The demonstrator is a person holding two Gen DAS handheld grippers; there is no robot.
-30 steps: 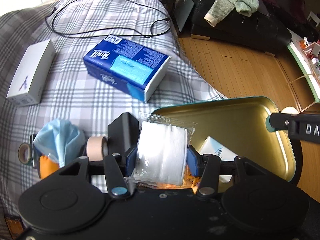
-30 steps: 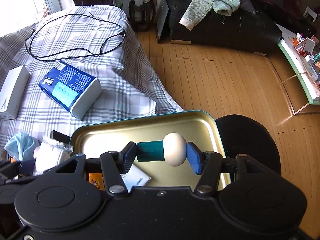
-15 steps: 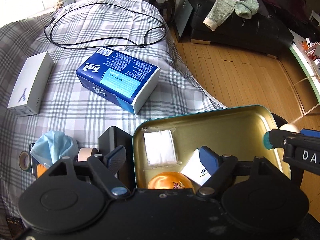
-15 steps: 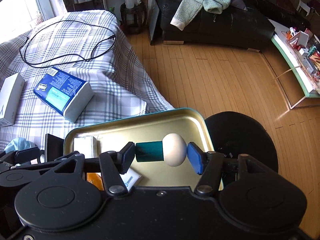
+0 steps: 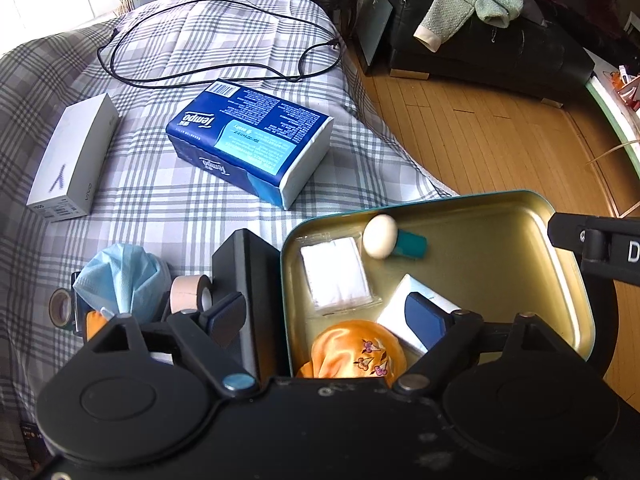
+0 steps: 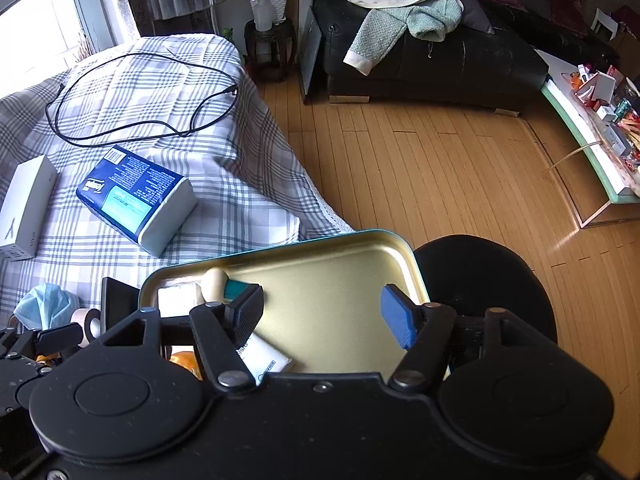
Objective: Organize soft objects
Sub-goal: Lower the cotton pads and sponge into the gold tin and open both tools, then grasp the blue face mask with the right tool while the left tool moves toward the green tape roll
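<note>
Daylight comes through the window (image 6: 36,32) at my far left. Plaid bedspread (image 5: 168,208) covers the bed, a black cable (image 5: 216,40) looped across it. Wooden plank floor (image 6: 440,168) to the right. Black sofa (image 6: 448,64) against the far wall, a green sweater (image 6: 400,20) draped over it. Potted plant (image 6: 270,0) on a small dark stand.

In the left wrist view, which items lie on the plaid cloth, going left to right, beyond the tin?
White box → blue tissue pack, with the black cable looped behind them.
</note>
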